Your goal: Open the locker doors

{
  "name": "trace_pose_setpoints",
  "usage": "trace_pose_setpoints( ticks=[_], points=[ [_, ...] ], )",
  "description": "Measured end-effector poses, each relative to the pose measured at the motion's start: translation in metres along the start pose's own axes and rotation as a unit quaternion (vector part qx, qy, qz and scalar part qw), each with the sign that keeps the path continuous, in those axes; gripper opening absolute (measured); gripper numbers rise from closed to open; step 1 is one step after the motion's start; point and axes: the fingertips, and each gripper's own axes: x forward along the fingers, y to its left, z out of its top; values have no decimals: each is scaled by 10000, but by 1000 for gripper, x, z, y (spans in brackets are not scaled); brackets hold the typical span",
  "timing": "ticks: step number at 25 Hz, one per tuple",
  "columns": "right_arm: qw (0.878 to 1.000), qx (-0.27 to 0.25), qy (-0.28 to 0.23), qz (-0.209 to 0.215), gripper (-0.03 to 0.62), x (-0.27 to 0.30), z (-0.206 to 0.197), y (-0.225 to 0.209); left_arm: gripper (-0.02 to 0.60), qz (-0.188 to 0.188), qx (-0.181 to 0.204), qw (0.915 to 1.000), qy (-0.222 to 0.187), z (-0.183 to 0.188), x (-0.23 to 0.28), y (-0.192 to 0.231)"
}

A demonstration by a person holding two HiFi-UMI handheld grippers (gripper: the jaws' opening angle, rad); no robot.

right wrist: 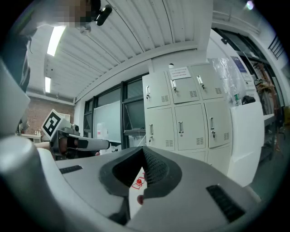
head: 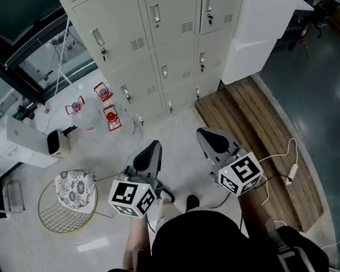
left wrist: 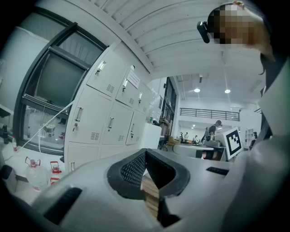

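At the person's waist, nearest of all, the left gripper [head: 149, 148] and the right gripper [head: 206, 134] are held side by side, their tips angled slightly toward each other. Each has its jaws pressed together at the tip and pinches nothing. The left gripper view and right gripper view both show only floor through the slot behind the meeting pads.

Just past the tips lies bare floor [head: 175, 125]. Wooden planks [head: 252, 132] run ahead and to the right of the right gripper, and water jugs [head: 107, 106] with red grips stand ahead and to the left of the left gripper.

Beyond these, well apart from both tools, stand the lockers [head: 162, 38] — three columns wide, facing the person. From the left gripper's own line they sit off to its left [left wrist: 104, 113]; from the right gripper's they sit up and to its right [right wrist: 181, 113].

Every door [head: 117, 29] in sight is flush and closed, and the handles [head: 155, 15] are untouched. As I judge it, the task has not begun: the whole approach is still to make, then a grip on a first handle — and after that each remaining door.
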Motion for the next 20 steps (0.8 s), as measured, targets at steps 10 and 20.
trace_pose_setpoints(
  ticks=[10,20],
  points=[
    [10000,-6,22,-61,3,-18,2,0,18,-75,43,9999,61,1,0,-22],
    [9993,283,246,87,5,5,0,7,18,-202,3,9998,53,15,4,-7]
  ],
)
